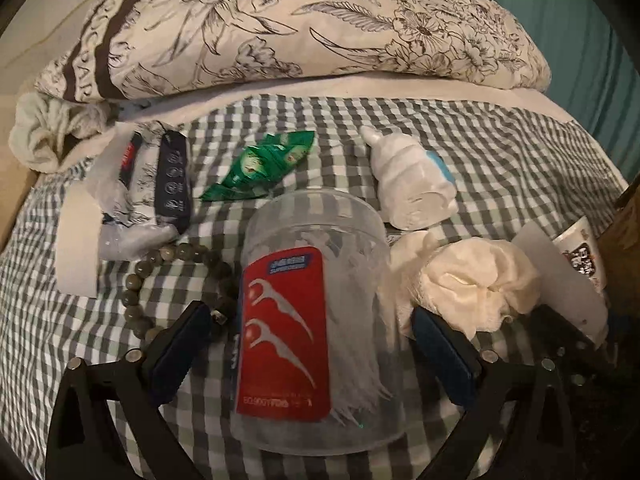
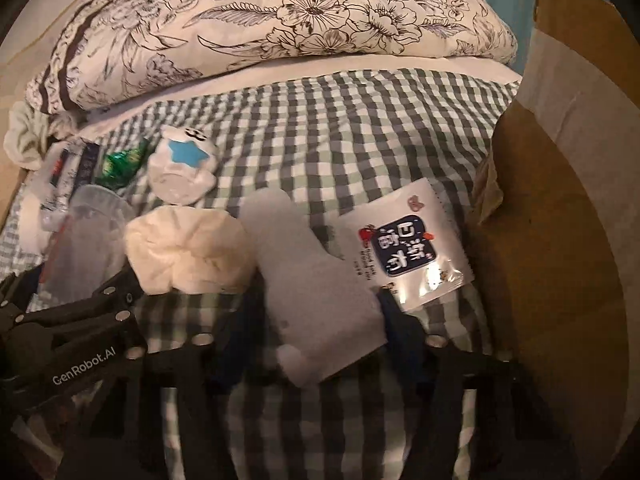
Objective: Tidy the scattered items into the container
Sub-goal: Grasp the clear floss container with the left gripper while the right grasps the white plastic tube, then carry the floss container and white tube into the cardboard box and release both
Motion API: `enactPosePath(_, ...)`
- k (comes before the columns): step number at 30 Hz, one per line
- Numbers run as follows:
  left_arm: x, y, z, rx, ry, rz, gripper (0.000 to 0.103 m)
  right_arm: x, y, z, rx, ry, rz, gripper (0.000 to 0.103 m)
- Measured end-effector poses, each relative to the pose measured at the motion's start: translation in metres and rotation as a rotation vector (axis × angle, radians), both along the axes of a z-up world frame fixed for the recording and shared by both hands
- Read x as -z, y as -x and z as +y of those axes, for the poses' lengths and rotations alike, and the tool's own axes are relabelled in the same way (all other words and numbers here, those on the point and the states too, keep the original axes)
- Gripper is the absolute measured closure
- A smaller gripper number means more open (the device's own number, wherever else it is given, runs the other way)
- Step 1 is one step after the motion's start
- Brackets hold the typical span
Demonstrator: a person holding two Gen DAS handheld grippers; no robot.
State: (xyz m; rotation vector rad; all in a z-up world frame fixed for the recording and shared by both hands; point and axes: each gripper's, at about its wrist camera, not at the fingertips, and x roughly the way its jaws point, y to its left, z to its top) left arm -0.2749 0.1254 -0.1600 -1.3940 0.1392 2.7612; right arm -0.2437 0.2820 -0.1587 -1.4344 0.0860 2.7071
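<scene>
A clear floss-pick jar (image 1: 316,320) with a red label lies on its side on the checked bedsheet (image 1: 500,140). My left gripper (image 1: 316,346) straddles it with jaws wide, a narrow gap showing on each side. In the right wrist view a pale grey soft item (image 2: 312,292), perhaps a sock, lies between the jaws of my right gripper (image 2: 316,328). One pad sits at its right edge and a slim gap shows on the left, though the view is blurred. The cardboard box (image 2: 560,240) stands open at the right.
Scattered on the sheet are a white crumpled cloth (image 1: 472,280), a white bottle with a blue star (image 1: 412,184), a green wrapper (image 1: 260,164), a bead bracelet (image 1: 160,264), a tissue pack (image 1: 152,184) and a snack packet (image 2: 404,248). A floral pillow (image 1: 280,28) lies behind.
</scene>
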Motion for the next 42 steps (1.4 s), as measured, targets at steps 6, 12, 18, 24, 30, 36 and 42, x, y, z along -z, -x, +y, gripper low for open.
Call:
enactPosePath(6,-0.008,-0.006,-0.011,-0.011,-0.018,-0.024,0.041,-0.004,-0.005,-0.004,-0.029,-0.028,-0.014,0.051)
enactPosePath(12,-0.029,-0.031,-0.034,-0.05,-0.018,0.001,0.041,-0.024,-0.023,-0.008,-0.025,-0.028,0.005,0.051)
enactPosePath(18,-0.057,-0.068,-0.054,-0.055,-0.031,0.016,0.041,-0.056,-0.051,-0.021,-0.028,-0.01,0.033,0.051)
enactPosePath(24,-0.097,-0.115,-0.074,-0.071,-0.063,0.066,0.041,-0.102,-0.094,-0.044,-0.052,-0.017,0.088,0.051)
enactPosePath(30,-0.127,-0.155,-0.085,-0.063,-0.059,0.106,0.041,-0.136,-0.137,-0.064,-0.079,-0.022,0.134,0.051)
enactPosePath(36,-0.153,-0.187,-0.086,-0.048,-0.06,0.149,0.041,-0.163,-0.173,-0.075,-0.089,-0.023,0.183,0.051)
enactPosePath(42,-0.169,-0.204,-0.065,-0.016,-0.056,0.17,0.041,-0.179,-0.203,-0.067,-0.079,-0.018,0.221,0.051)
